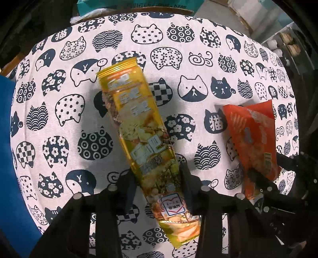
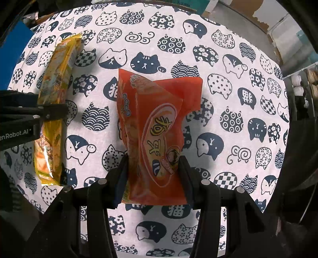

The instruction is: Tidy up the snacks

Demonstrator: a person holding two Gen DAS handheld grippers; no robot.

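A long yellow snack packet point(image 1: 139, 123) lies slanted on the cat-print tablecloth point(image 1: 59, 119), and my left gripper point(image 1: 158, 180) is shut on its lower part, a finger pressed against each long side. To its right, an orange snack bag point(image 1: 252, 135) is held by the right gripper's dark fingers point(image 1: 258, 178). In the right wrist view my right gripper point(image 2: 154, 171) is shut on the crumpled orange snack bag point(image 2: 155, 123), which hangs just over the cloth point(image 2: 238, 99). The yellow packet point(image 2: 53, 85) is at the left there, with a left finger point(image 2: 49, 113) across it.
A blue object point(image 1: 8, 158) stands at the table's left edge, also seen in the right wrist view as a blue object point(image 2: 10, 49). Cardboard and teal packaging point(image 1: 139, 6) sit beyond the far edge. A white wire rack point(image 1: 288, 39) stands at the far right.
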